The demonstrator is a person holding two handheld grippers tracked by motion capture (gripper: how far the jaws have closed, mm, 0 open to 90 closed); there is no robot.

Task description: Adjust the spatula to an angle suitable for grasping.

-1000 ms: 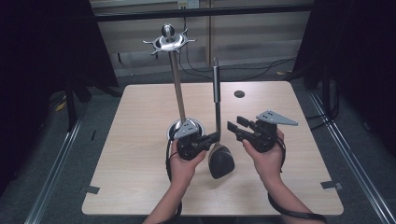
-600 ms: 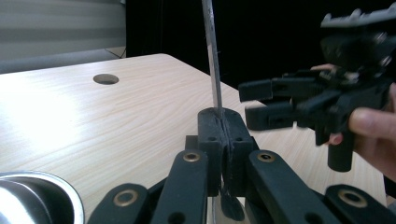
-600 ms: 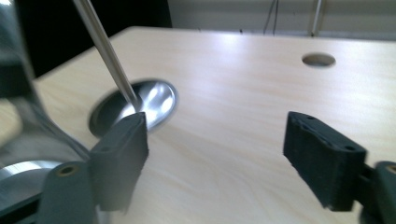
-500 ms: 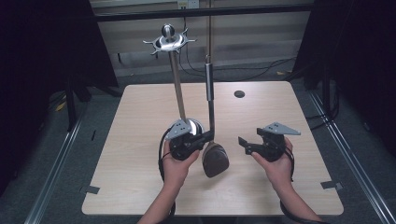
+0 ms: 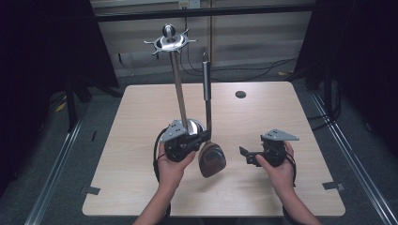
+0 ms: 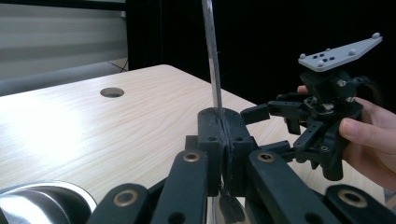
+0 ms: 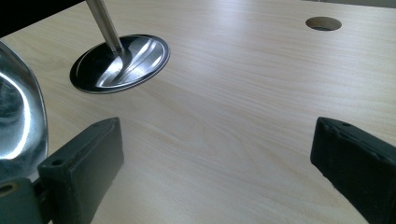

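A long metal ladle [image 5: 207, 108] stands almost upright, its dark bowl [image 5: 212, 159] down by the table and its black grip up. My left gripper [image 5: 202, 137] is shut on the thin stem [image 6: 211, 51] just above the bowl; in the left gripper view its pads [image 6: 223, 116] meet around the stem. My right gripper [image 5: 244, 154] is held low over the table to the right of the bowl. Its jaws have just been opening and now stand wide apart [image 7: 215, 154] with only bare tabletop between them. The shiny bowl [image 7: 18, 126] sits left of them.
A metal stand rises just behind my left gripper: round base [image 5: 195, 125], tall pole [image 5: 178, 84], hooked ring on top [image 5: 169, 42]. The base [image 7: 140, 56] lies ahead of the right jaws. A cable hole [image 5: 241, 94] is in the wooden table [image 5: 291, 112] at the back right.
My right gripper has drawn away from the ladle, moving right and down, and its jaws have opened. The ladle stays in my left gripper, now shifted slightly left.
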